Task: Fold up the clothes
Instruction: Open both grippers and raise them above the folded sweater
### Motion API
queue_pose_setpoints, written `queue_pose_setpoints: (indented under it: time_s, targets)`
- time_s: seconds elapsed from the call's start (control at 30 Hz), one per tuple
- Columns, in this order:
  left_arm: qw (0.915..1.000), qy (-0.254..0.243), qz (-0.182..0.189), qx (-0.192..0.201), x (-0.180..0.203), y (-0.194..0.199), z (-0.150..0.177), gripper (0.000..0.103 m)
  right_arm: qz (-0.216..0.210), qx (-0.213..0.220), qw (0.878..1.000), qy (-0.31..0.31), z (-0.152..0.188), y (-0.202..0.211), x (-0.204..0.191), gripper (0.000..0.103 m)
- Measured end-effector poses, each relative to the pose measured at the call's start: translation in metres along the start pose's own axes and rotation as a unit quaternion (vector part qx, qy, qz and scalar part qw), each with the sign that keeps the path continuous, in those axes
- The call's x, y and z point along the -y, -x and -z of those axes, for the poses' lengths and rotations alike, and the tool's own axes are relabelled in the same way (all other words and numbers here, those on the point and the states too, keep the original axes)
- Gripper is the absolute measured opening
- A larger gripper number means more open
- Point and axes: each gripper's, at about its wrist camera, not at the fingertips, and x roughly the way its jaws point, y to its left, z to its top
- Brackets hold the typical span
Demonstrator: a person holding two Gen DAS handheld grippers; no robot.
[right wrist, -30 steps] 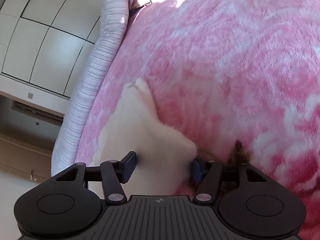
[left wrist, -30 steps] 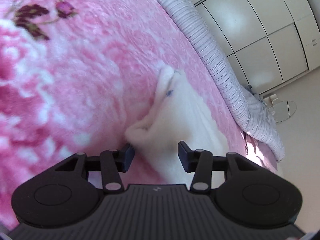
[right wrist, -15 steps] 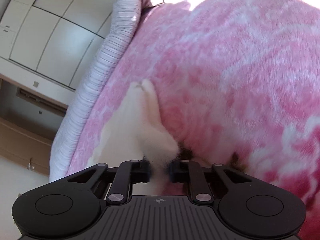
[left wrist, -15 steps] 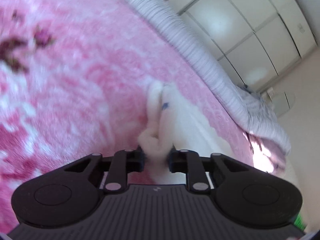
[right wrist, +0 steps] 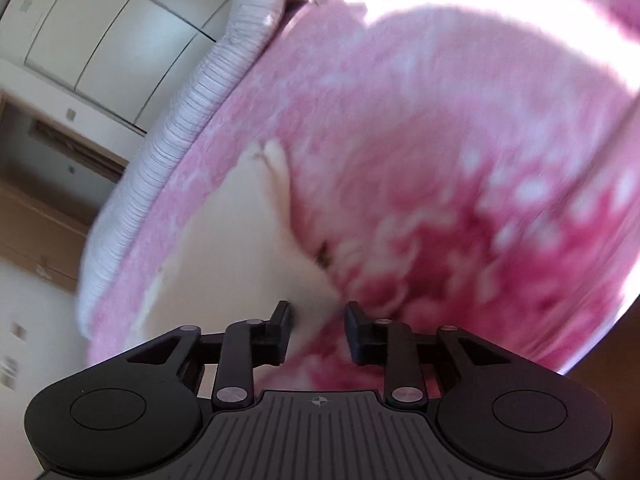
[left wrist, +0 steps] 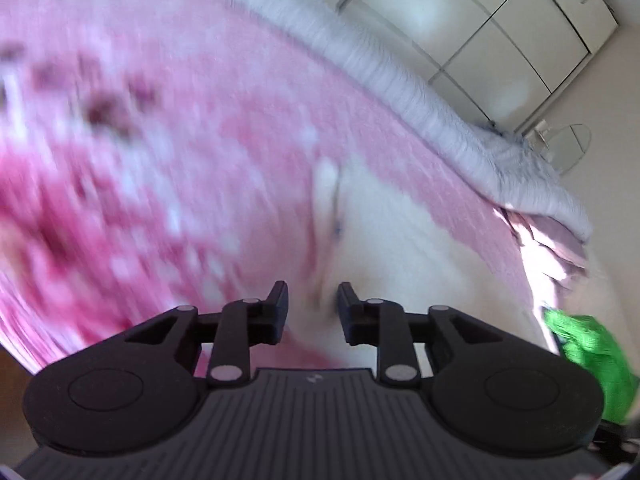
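Note:
A white fluffy garment [left wrist: 400,240] lies on a pink flowered blanket [left wrist: 160,140]. My left gripper [left wrist: 312,304] is shut on a bunched corner of the garment, lifted off the blanket. In the right wrist view the same garment [right wrist: 240,248] stretches away from me, and my right gripper [right wrist: 318,320] is shut on its other corner. Both views are blurred by motion.
The pink blanket [right wrist: 440,140] covers a bed edged by a striped grey quilt [left wrist: 400,92] [right wrist: 192,100]. White wardrobe doors [left wrist: 500,28] stand beyond. A green object [left wrist: 592,352] lies at the lower right of the left wrist view.
Both grippers closed on the garment's corners, then rose and swung, lifting that edge off the blanket. The views now blur with the motion.

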Motion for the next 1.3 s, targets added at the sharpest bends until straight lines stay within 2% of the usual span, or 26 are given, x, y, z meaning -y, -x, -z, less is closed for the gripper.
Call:
queue_pose_setpoints:
  time_s: [0.03, 0.07, 0.17, 0.27, 0.4, 0.5, 0.57, 0.67, 0.77, 0.83, 0.93, 1.0, 1.1, 1.17, 1.23, 1.27, 1.3]
  targets:
    - [0.9993, -0.025, -0.015, 0.023, 0.007, 0.007, -0.008, 0.019, 0.022, 0.02, 0.999, 0.041, -0.003, 0.009, -0.012, 0.03]
    - [0.9984, -0.044, -0.013, 0.033, 0.016, 0.007, -0.015, 0.019, 0.04, 0.041, 0.995, 0.086, -0.005, 0.014, -0.026, 0.03]
    - [0.9957, -0.084, 0.026, 0.031, 0.042, -0.007, -0.031, 0.019, 0.055, 0.084, 0.973, 0.209, -0.002, 0.01, -0.069, 0.03]
    - [0.9864, -0.151, 0.063, -0.018, 0.087, -0.049, -0.029, 0.02, 0.04, 0.074, 0.948, 0.306, 0.01, -0.028, -0.116, 0.03]
    - [0.9657, -0.227, 0.103, -0.074, 0.142, -0.103, -0.001, 0.02, 0.018, 0.047, 0.907, 0.418, 0.043, -0.097, -0.173, 0.03]
    - [0.9538, -0.266, 0.102, -0.096, 0.166, -0.138, 0.02, 0.019, 0.001, 0.026, 0.884, 0.466, 0.063, -0.145, -0.192, 0.03]
    - [0.9488, -0.287, 0.09, -0.097, 0.172, -0.159, 0.026, 0.019, 0.007, 0.014, 0.875, 0.484, 0.067, -0.173, -0.195, 0.03]
    - [0.945, -0.304, 0.072, -0.098, 0.178, -0.191, 0.022, 0.02, 0.026, 0.019, 0.878, 0.477, 0.049, -0.198, -0.185, 0.03]
    - [0.9419, -0.314, 0.064, -0.102, 0.182, -0.218, 0.015, 0.02, 0.028, 0.006, 0.894, 0.447, 0.018, -0.217, -0.173, 0.03]
    - [0.9424, -0.311, 0.062, -0.107, 0.184, -0.231, 0.005, 0.019, 0.029, 0.001, 0.898, 0.438, 0.001, -0.224, -0.171, 0.031]
    - [0.945, -0.306, 0.055, -0.102, 0.185, -0.229, -0.009, 0.016, 0.038, 0.003, 0.899, 0.437, -0.011, -0.222, -0.175, 0.031]
    - [0.9458, -0.312, 0.051, -0.077, 0.184, -0.224, -0.017, 0.016, 0.035, 0.009, 0.9, 0.434, -0.016, -0.215, -0.179, 0.031]
    - [0.9552, -0.28, 0.048, -0.081, 0.166, -0.231, -0.028, 0.016, 0.037, 0.035, 0.894, 0.446, -0.018, -0.213, -0.183, 0.031]
    - [0.9618, -0.255, 0.046, -0.088, 0.153, -0.236, -0.036, 0.014, 0.066, 0.013, 0.892, 0.447, -0.022, -0.228, -0.175, 0.03]
    - [0.9677, -0.229, 0.044, -0.095, 0.14, -0.242, -0.044, 0.004, 0.045, 0.004, 0.912, 0.408, -0.038, -0.229, -0.162, 0.03]
    - [0.9704, -0.217, 0.043, -0.098, 0.134, -0.244, -0.048, 0.003, 0.039, 0.003, 0.92, 0.39, -0.046, -0.227, -0.157, 0.029]
    - [0.9729, -0.204, 0.042, -0.101, 0.127, -0.247, -0.052, 0.003, 0.042, 0.005, 0.923, 0.382, -0.051, -0.224, -0.154, 0.021]
